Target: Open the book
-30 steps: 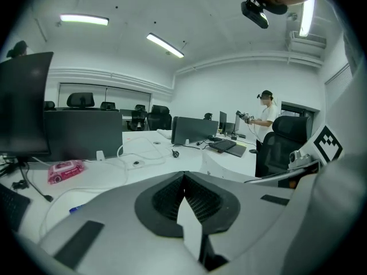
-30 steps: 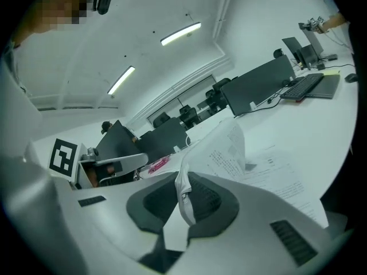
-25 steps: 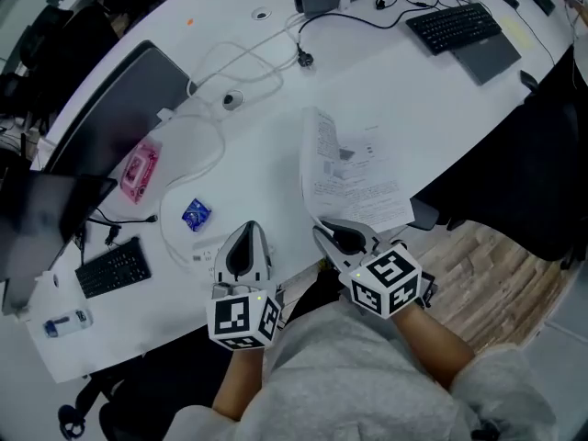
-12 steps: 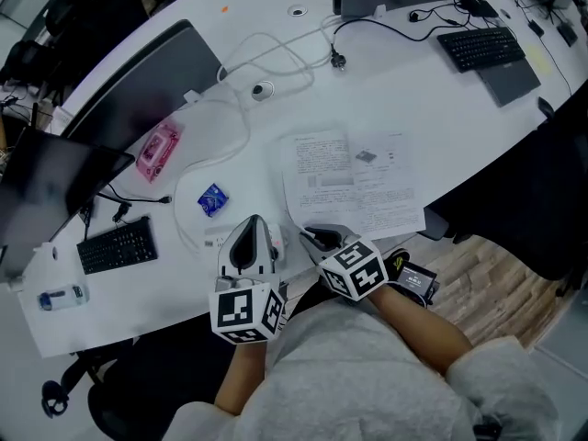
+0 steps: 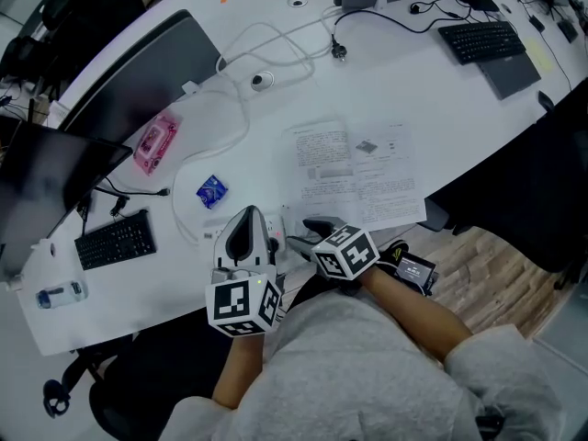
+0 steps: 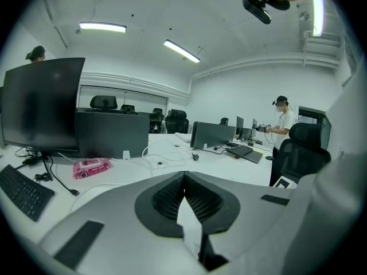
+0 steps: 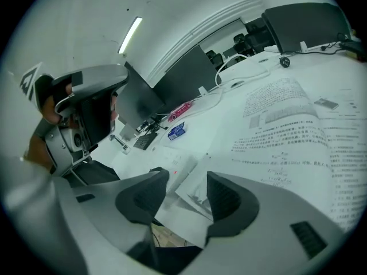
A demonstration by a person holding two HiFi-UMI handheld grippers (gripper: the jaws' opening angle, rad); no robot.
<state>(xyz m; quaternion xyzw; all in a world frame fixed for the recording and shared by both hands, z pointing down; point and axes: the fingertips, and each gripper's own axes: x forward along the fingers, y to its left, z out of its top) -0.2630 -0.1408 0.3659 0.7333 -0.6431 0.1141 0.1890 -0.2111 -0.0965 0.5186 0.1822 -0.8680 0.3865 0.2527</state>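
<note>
book (image 5: pixel 354 175) open flat on desk (image 5: pixel 432 108) — page corner loose between just-opened jaws of right gripper (image 7: pixel 186 191), left gripper (image 6: pixel 183 177) clenched

**A:** so what's the book (image 5: pixel 354 173) doing?

**B:** lying wide open and flat on the white desk (image 5: pixel 413 90), about 2 o'clock from the middle of the head view, close to the near edge. White pages, dense print, small dark picture on the right page. Spine runs roughly 12 to 6.
</note>
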